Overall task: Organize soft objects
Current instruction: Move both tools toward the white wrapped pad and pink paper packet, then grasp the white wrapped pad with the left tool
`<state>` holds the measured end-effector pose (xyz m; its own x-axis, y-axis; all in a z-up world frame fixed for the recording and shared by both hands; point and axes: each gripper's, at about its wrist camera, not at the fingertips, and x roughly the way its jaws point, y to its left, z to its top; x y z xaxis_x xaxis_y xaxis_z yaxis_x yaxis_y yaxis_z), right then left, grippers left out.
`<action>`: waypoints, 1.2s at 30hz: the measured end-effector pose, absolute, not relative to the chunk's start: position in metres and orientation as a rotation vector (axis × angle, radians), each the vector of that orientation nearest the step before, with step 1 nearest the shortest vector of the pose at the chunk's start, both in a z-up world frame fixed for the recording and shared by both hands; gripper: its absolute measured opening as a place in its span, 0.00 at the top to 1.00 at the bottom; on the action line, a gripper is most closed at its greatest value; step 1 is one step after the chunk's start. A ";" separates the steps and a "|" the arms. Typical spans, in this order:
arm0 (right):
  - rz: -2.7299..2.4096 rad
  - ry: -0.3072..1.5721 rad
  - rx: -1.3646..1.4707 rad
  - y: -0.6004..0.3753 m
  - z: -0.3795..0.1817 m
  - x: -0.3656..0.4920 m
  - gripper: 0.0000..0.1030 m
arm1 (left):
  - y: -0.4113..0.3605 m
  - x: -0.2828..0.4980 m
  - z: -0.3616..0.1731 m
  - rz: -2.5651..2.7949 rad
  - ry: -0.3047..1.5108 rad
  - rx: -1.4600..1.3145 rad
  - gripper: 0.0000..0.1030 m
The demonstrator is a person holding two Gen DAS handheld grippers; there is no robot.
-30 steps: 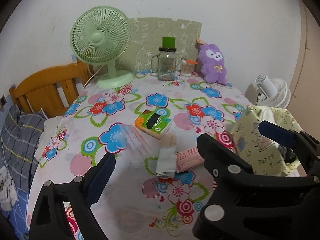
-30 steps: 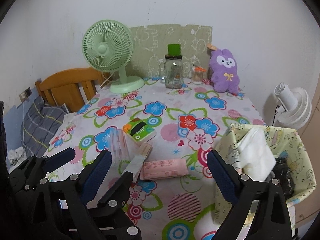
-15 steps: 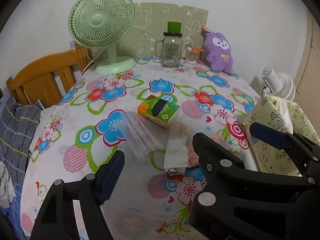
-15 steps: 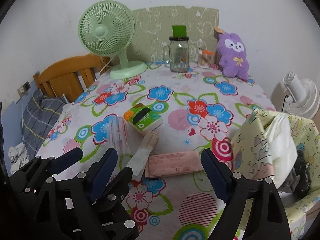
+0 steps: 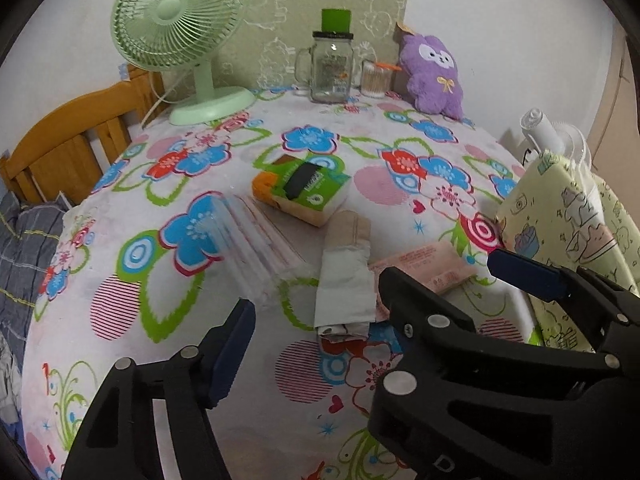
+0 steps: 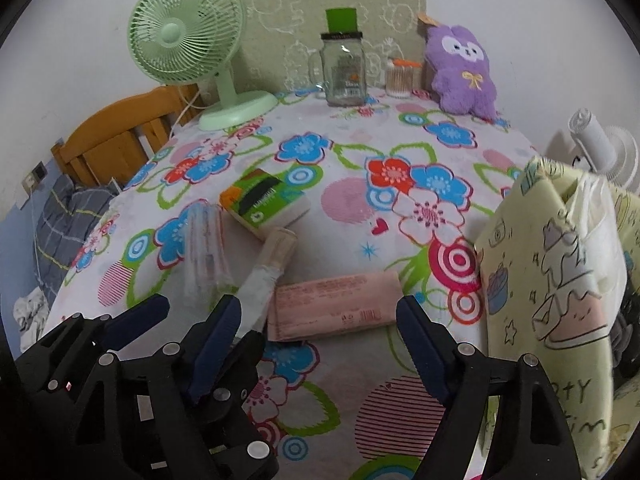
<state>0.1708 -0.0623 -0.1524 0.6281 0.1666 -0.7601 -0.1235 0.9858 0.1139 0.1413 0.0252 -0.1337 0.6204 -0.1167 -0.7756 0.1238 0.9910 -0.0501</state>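
Pink packet [image 5: 424, 266]: near end covered by the right tongs [image 5: 440, 284] in the left view. Clear bags [image 6: 204, 256] blurred, count unreadable. Contents of the yellow bag [image 6: 552, 280] mostly hidden behind its wall; dark item [image 6: 630, 332] cut by the frame edge. White fan [image 6: 600, 148] partly behind the bag. Packet print too small to read.

Bare tablecloth [image 6: 340, 364] near; yellow bag [image 6: 560, 280] crowding right edge.

One green fan [image 6: 188, 40], one glass jar [image 6: 345, 74], one purple plush [image 6: 464, 72], four soft packs, one bag [image 6: 560, 280].
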 end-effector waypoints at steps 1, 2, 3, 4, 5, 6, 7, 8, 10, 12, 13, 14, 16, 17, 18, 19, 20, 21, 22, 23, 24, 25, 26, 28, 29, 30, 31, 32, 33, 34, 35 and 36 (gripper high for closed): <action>0.164 0.884 0.057 -0.063 -0.155 0.171 0.20 | 0.025 0.142 -0.136 -0.144 0.894 0.009 0.30; 0.164 0.890 0.062 -0.065 -0.157 0.172 0.20 | 0.024 0.143 -0.137 -0.154 0.895 0.007 0.31; 0.166 0.897 0.067 -0.065 -0.159 0.173 0.20 | 0.024 0.144 -0.139 -0.163 0.895 0.004 0.31; 0.164 0.900 0.068 -0.066 -0.161 0.173 0.20 | 0.023 0.145 -0.140 -0.167 0.897 0.003 0.32; 0.161 0.900 0.068 -0.066 -0.162 0.173 0.20 | 0.023 0.145 -0.142 -0.172 0.897 0.001 0.35; 0.160 0.902 0.066 -0.067 -0.163 0.174 0.20 | 0.022 0.146 -0.142 -0.176 0.899 -0.002 0.36; 0.160 0.905 0.065 -0.067 -0.164 0.175 0.20 | 0.022 0.147 -0.143 -0.182 0.902 -0.004 0.39; 0.159 0.907 0.065 -0.067 -0.165 0.175 0.20 | 0.022 0.148 -0.145 -0.187 0.904 -0.004 0.42; 0.158 0.913 0.070 -0.068 -0.167 0.177 0.20 | 0.021 0.150 -0.147 -0.200 0.913 -0.012 0.50; 0.154 0.920 0.070 -0.069 -0.169 0.178 0.20 | 0.021 0.151 -0.149 -0.200 0.920 -0.015 0.57; 0.157 0.918 0.070 -0.069 -0.169 0.178 0.20 | 0.021 0.151 -0.149 -0.200 0.917 -0.013 0.57; 0.157 0.919 0.069 -0.069 -0.170 0.178 0.20 | 0.021 0.151 -0.149 -0.201 0.916 -0.013 0.60; 0.157 0.915 0.061 -0.068 -0.169 0.179 0.20 | 0.021 0.151 -0.149 -0.192 0.915 -0.005 0.70; 0.155 0.913 0.053 -0.067 -0.169 0.179 0.20 | 0.022 0.151 -0.150 -0.185 0.914 -0.001 0.72; 0.162 0.912 0.042 -0.066 -0.169 0.180 0.20 | 0.022 0.151 -0.150 -0.187 0.914 -0.003 0.72; 0.168 0.909 0.031 -0.065 -0.168 0.180 0.20 | 0.023 0.151 -0.150 -0.188 0.915 -0.005 0.73; 0.171 0.905 0.022 -0.064 -0.167 0.181 0.20 | 0.024 0.151 -0.150 -0.186 0.914 -0.008 0.74; 0.175 0.898 0.011 -0.063 -0.166 0.181 0.20 | 0.025 0.152 -0.150 -0.187 0.915 -0.012 0.74; 0.180 0.895 0.000 -0.062 -0.166 0.181 0.20 | 0.025 0.152 -0.150 -0.187 0.915 -0.013 0.74; 0.185 0.892 -0.008 -0.061 -0.165 0.182 0.20 | 0.026 0.152 -0.150 -0.183 0.915 -0.015 0.74; 0.191 0.888 -0.018 -0.060 -0.165 0.183 0.20 | 0.026 0.152 -0.150 -0.176 0.915 -0.013 0.74; 0.197 0.887 -0.027 -0.059 -0.165 0.185 0.20 | 0.027 0.152 -0.150 -0.174 0.915 -0.013 0.74; 0.202 0.887 -0.033 -0.057 -0.165 0.186 0.20 | 0.027 0.153 -0.150 -0.172 0.915 -0.013 0.74; 0.207 0.889 -0.046 -0.055 -0.167 0.191 0.20 | 0.028 0.154 -0.150 -0.164 0.916 -0.007 0.74; 0.208 0.886 -0.056 -0.054 -0.168 0.193 0.20 | 0.029 0.154 -0.150 -0.159 0.917 -0.004 0.74; 0.211 0.883 -0.064 -0.053 -0.168 0.194 0.20 | 0.029 0.155 -0.150 -0.155 0.918 -0.001 0.74; 0.216 0.881 -0.072 -0.052 -0.169 0.197 0.20 | 0.030 0.155 -0.150 -0.152 0.918 -0.001 0.74; 0.220 0.881 -0.076 -0.051 -0.170 0.198 0.20 | 0.031 0.155 -0.150 -0.147 0.918 0.003 0.74; 0.223 0.882 -0.080 -0.050 -0.171 0.200 0.20 | 0.031 0.155 -0.150 -0.145 0.919 0.006 0.74; 0.226 0.883 -0.083 -0.050 -0.171 0.202 0.20 | 0.031 0.155 -0.151 -0.146 0.920 0.010 0.74; 0.235 0.885 -0.085 -0.049 -0.173 0.204 0.20 | 0.031 0.155 -0.151 -0.145 0.920 0.014 0.74; 0.243 0.892 -0.084 -0.049 -0.175 0.207 0.20 | 0.030 0.155 -0.151 -0.144 0.920 0.017 0.74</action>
<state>0.2067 -0.0491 -0.1745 0.6025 0.1750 -0.7787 -0.2445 0.9692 0.0287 0.1552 0.0302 -0.1509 0.5967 -0.1169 -0.7939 0.1318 0.9902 -0.0467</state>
